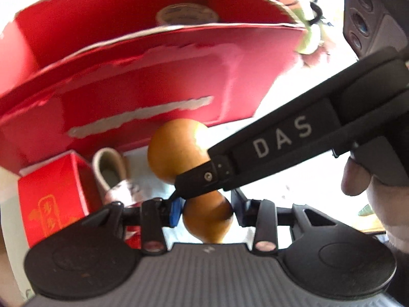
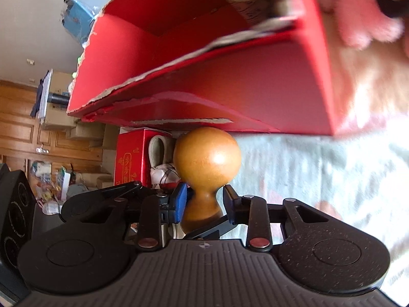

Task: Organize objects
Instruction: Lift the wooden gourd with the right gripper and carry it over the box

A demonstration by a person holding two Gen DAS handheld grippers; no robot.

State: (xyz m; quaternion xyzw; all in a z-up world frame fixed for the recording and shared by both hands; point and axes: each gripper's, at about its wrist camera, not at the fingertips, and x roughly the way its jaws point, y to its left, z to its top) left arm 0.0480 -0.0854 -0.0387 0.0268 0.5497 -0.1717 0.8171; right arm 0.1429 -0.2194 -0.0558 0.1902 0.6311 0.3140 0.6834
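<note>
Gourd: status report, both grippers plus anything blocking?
Left gripper shut on wooden gourd lower bulb. Right gripper around its neck, contact unclear. Big red box close behind.

Item count, taken from the large red box (image 1: 143,76)

We count one gourd (image 2: 207,158) before it, one small red box (image 1: 51,199) beside, one tape roll (image 1: 186,14) inside.

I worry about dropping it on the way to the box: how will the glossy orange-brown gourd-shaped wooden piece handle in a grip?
The glossy orange-brown gourd-shaped wooden piece looks rigid, so it should not deform. Its shiny rounded surface may slip, though the narrow waist between the right gripper fingers likely helps. Set down, the two bulbs would probably roll.
</note>
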